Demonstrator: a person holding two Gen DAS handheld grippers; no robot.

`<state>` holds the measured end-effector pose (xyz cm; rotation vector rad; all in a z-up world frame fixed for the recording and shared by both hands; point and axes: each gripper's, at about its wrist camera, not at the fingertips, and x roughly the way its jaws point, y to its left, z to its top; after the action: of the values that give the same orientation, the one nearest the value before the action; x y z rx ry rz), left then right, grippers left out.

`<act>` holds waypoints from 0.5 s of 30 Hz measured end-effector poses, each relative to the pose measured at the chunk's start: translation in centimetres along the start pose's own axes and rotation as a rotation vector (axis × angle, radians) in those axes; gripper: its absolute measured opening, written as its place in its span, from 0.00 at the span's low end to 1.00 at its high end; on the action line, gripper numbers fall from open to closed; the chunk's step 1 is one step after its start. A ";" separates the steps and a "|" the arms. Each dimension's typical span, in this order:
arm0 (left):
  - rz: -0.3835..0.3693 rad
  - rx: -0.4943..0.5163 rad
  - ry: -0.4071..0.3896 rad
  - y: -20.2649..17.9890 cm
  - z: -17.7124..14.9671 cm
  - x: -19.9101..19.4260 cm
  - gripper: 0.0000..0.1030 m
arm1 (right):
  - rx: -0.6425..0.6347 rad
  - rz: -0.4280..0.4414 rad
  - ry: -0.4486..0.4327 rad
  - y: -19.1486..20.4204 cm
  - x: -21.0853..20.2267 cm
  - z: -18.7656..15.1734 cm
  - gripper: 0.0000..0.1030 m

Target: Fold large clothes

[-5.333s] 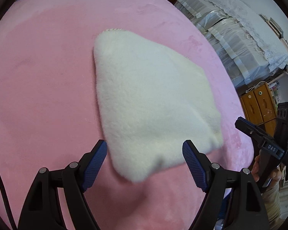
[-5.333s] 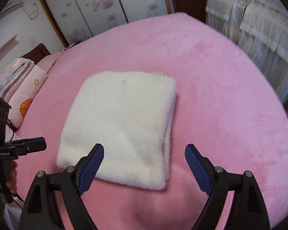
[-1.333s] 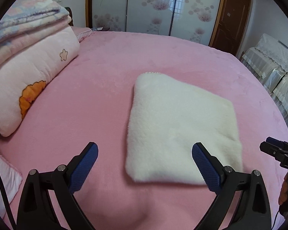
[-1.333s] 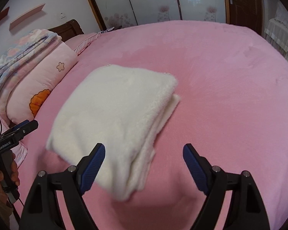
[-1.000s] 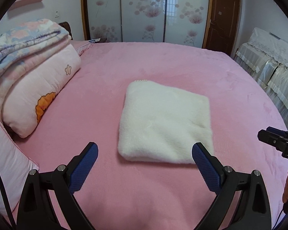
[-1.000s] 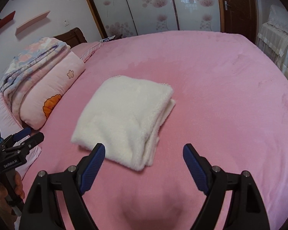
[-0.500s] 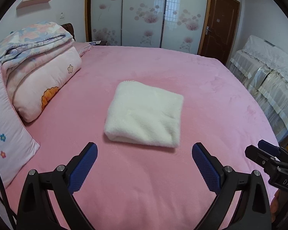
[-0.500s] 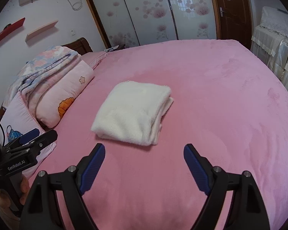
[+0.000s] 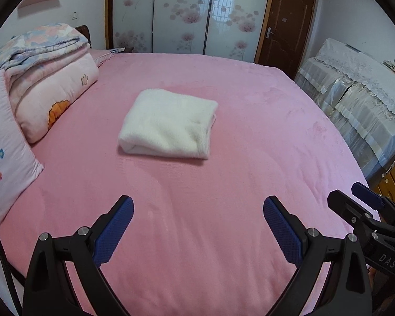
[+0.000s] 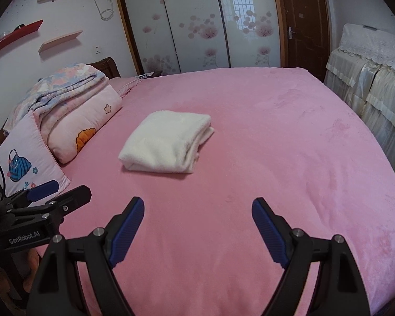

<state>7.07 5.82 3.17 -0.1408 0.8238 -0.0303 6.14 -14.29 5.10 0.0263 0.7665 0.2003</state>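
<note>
A white fluffy garment (image 9: 168,125) (image 10: 166,142) lies folded into a thick square near the middle of the pink bed (image 9: 197,223) (image 10: 276,158). Its layered edges face right. My left gripper (image 9: 197,205) hangs over the near part of the bed, well short of the garment, jaws wide open and empty. My right gripper (image 10: 197,206) is likewise open and empty, at about the same distance. Each wrist view catches the other gripper at its side: the right one (image 9: 366,210) and the left one (image 10: 52,197).
A rolled pink quilt (image 9: 52,87) (image 10: 76,115) and a pink pillow (image 9: 2,144) (image 10: 26,158) lie along the bed's left side. Lace-covered furniture (image 9: 355,92) (image 10: 368,65) stands to the right. Sliding wardrobe doors (image 10: 197,26) and a brown door (image 9: 284,23) are behind.
Both grippers have pulled back and up from the folded garment, which now looks smaller and farther. More of the room and pillows has come into view. The garment has stayed where it lay.
</note>
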 end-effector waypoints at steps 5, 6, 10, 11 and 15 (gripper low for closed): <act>-0.026 -0.053 -0.015 -0.5 -2.6 -2.4 0.95 | 0.027 -0.029 -0.022 -1.1 -2.9 -2.0 0.82; -0.022 -0.057 -0.015 -0.5 -3.0 -2.7 0.95 | 0.034 -0.031 -0.029 -1.3 -3.4 -2.5 0.82; 0.010 -0.068 -0.011 -1.0 -5.2 -4.1 0.95 | 0.040 -0.072 -0.052 -1.9 -5.4 -4.4 0.82; 0.008 -0.071 -0.007 -1.1 -5.6 -4.3 0.95 | 0.041 -0.074 -0.053 -1.9 -5.8 -4.9 0.82; 0.017 -0.058 0.002 -1.9 -7.0 -5.2 0.96 | 0.056 -0.048 -0.042 -2.2 -6.9 -6.3 0.82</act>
<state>-1.57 3.56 2.52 -0.1886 0.8285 0.0091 -2.67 -18.02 5.10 0.0652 0.7301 0.1323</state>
